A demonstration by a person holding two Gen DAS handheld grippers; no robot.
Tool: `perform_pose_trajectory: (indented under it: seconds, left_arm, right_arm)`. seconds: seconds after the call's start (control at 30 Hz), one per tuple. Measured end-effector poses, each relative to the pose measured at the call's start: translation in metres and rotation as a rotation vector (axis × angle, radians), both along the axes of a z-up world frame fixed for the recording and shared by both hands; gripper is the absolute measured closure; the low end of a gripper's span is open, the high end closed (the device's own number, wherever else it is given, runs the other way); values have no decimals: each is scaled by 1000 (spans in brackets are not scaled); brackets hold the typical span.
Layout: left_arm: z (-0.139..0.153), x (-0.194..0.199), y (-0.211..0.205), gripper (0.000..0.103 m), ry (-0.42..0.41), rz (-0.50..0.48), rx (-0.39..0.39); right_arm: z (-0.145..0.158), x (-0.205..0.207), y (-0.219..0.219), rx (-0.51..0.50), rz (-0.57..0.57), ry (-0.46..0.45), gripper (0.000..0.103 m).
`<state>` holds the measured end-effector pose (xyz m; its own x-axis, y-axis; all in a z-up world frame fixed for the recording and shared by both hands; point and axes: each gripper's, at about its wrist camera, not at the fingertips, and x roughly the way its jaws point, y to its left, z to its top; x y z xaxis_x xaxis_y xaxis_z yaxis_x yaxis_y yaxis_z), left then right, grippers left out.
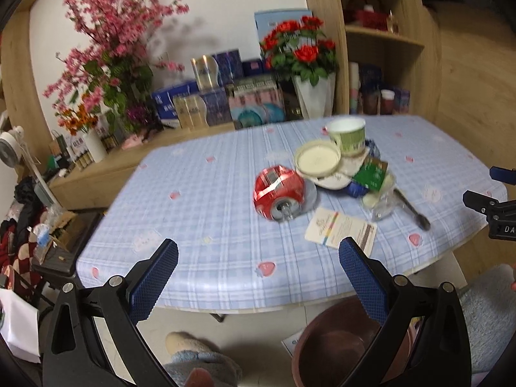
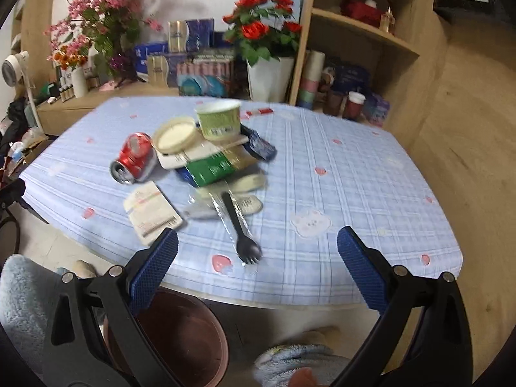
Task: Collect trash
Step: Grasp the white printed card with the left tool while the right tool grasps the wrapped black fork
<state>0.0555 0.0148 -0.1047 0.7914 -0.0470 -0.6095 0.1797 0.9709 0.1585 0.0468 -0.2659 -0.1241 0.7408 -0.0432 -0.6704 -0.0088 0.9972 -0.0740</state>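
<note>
Both the left gripper (image 1: 258, 253) and right gripper (image 2: 257, 242) hung wide open, empty, at the near table edge (image 2: 274, 300). The crushed red can (image 2: 133, 158), green paper cup (image 2: 219, 119) and black plastic fork (image 2: 238, 225) lay mid-table, blue cloth bare around.

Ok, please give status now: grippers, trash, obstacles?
Left gripper, right gripper open, empty. Crushed red soda can on blue checked tablecloth. Nothing blocking.

Only the letters "DA" are showing, white on the black body of the right gripper (image 1: 498, 213); other print is blurring beyond reading.
</note>
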Motion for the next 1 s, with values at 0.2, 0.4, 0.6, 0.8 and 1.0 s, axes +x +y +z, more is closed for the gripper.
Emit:
perform_pose_trajectory:
  seconds: [0.2, 0.4, 0.6, 0.8, 1.0]
  left_arm:
    - [-25, 26, -6, 6, 108, 31, -54]
    - [-50, 64, -34, 6, 219, 42, -107]
    - [-74, 109, -66, 6, 318, 114, -196]
    - [-109, 142, -85, 6, 406, 240, -234]
    - [-127, 153, -95, 6, 411, 318, -176]
  right_arm:
    - [-33, 15, -14, 41, -33, 36, 6]
    - [-55, 29, -26, 80, -38, 54, 6]
    - [-64, 42, -41, 110, -32, 65, 6]
    - [-68, 51, -57, 130, -31, 62, 6]
    - [-82, 56, -60, 143, -22, 77, 6]
